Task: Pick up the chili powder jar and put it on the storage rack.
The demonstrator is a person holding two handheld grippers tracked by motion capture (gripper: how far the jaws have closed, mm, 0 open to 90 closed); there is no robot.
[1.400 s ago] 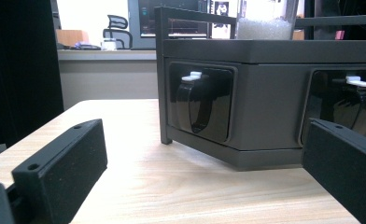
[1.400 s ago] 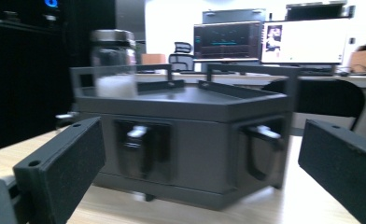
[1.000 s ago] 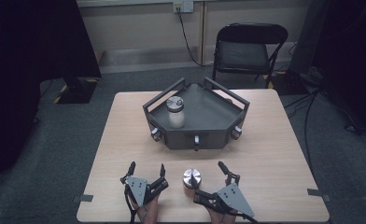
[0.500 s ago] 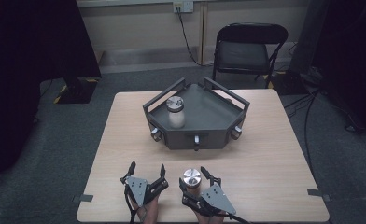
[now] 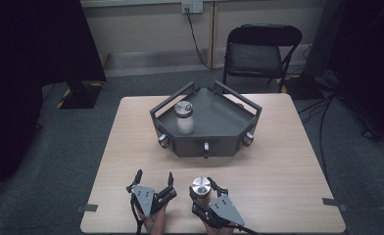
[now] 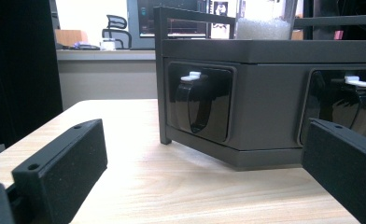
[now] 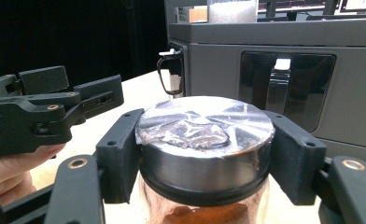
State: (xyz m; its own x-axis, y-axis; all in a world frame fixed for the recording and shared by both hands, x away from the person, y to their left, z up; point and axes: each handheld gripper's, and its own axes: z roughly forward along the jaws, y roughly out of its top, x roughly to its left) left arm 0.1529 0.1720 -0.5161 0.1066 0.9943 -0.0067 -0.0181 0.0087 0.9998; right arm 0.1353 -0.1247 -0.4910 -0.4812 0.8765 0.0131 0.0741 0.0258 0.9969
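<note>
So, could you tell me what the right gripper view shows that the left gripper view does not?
The right gripper view alone has the right gripper with its pads pressed on the silver lid of a jar of reddish-brown contents, its jaws having just closed on it, and the left gripper beside it. The left gripper view alone has bare wooden tabletop between its own open jaws, plus a desk and office chair far off. Both share the dark grey tray with its recessed latches and the pale jar on it.

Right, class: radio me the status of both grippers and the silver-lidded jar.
Right gripper just closed on silver-lidded glass jar. Left gripper open, empty. Dark grey tray ahead, path clear.
</note>
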